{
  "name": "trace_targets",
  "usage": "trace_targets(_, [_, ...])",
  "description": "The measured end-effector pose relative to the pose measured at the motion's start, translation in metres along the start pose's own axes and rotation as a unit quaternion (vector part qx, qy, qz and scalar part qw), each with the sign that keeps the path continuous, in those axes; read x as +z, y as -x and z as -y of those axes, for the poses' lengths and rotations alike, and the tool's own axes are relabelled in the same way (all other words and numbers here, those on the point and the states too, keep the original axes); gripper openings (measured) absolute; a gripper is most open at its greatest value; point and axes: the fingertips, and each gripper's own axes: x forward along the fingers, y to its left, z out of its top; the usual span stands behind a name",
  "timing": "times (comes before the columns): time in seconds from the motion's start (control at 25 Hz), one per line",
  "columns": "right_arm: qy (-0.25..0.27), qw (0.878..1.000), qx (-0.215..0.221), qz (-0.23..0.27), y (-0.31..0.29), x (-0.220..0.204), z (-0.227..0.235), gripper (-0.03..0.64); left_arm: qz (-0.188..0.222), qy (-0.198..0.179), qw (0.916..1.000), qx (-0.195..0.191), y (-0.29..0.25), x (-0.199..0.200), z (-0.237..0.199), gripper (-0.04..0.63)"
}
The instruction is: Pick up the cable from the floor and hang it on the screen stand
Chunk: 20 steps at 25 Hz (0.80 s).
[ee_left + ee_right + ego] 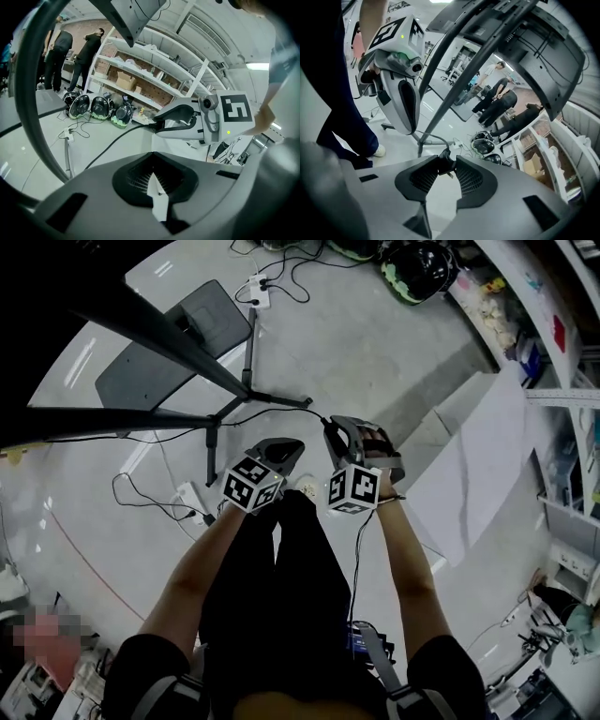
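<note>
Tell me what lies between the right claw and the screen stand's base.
The black cable alone, its end pinched in the right claw, runs toward the stand's base; the head view shows it.

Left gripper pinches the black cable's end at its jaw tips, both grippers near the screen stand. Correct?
No: the right gripper pinches the cable by its end, as the right gripper view shows. The left gripper has its jaws together, without it. Both are near the screen stand.

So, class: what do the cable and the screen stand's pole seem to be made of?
Cable: probably rubber or plastic sheathing, matt black, bending in a smooth curve. Screen stand's pole: likely painted metal, dark, thin, straight and rigid.
</note>
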Motion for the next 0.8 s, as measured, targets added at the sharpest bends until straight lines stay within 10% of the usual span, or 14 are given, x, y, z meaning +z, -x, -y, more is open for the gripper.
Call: trace_targets(0.8, [0.067, 0.98, -0.165, 0.093, 0.135, 0.147, 0.133, 0.137, 0.11, -0.049, 0.9928, 0.001, 0.1, 0.145, 0.049, 0.006])
